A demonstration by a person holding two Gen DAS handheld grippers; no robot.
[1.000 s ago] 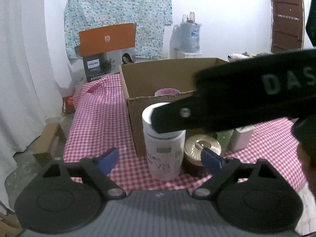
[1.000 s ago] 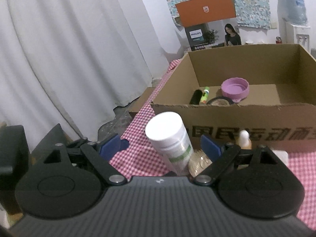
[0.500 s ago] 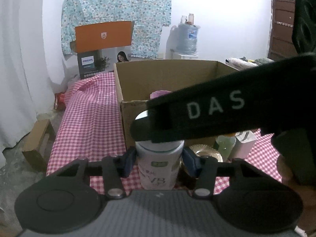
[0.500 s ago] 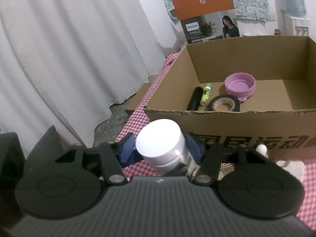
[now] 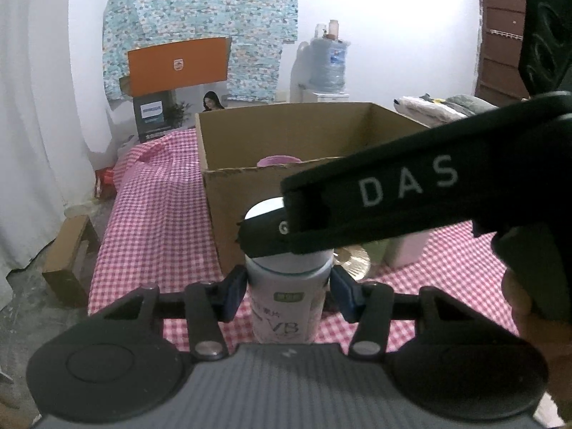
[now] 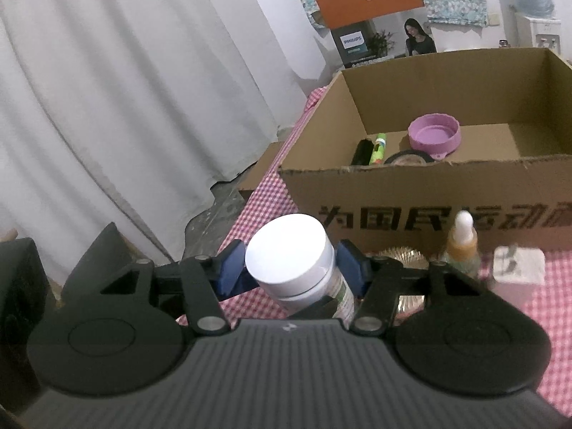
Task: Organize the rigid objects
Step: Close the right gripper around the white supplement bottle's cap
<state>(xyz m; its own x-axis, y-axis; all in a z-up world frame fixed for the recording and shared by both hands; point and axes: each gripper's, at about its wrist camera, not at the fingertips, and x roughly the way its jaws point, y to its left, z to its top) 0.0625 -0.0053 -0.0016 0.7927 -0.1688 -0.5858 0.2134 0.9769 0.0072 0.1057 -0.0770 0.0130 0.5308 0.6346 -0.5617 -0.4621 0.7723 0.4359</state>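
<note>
White plastic is what both grippers have hold of: one bottle (image 5: pixel 286 300) with a white cap stands on the checked tablecloth (image 5: pixel 157 221), just in front of the cardboard box (image 5: pixel 232 207). The left gripper (image 5: pixel 288 287) has just closed its blue pads against the bottle's body below the cap, one on each side. The right gripper (image 6: pixel 292 267) has just closed too, its pads pressing the cap from either side; from the left wrist its black finger lies across the top of the bottle.

Inside the box (image 6: pixel 422 193) four things show: one purple lid (image 6: pixel 434 135), one roll of black tape (image 6: pixel 407 159), one black stick (image 6: pixel 360 152) and one green marker (image 6: pixel 379 147) lying beside it.

On the cloth, at the foot of the box, three more things sit in a row: one gold ribbed lid (image 6: pixel 402 255) just beside the bottle, one dropper bottle (image 6: pixel 462 246) with amber liquid, standing upright, and one white square block (image 6: pixel 518 262) beyond it.

One person's hand (image 5: pixel 536 325) shows at the right edge of the left wrist view.
</note>
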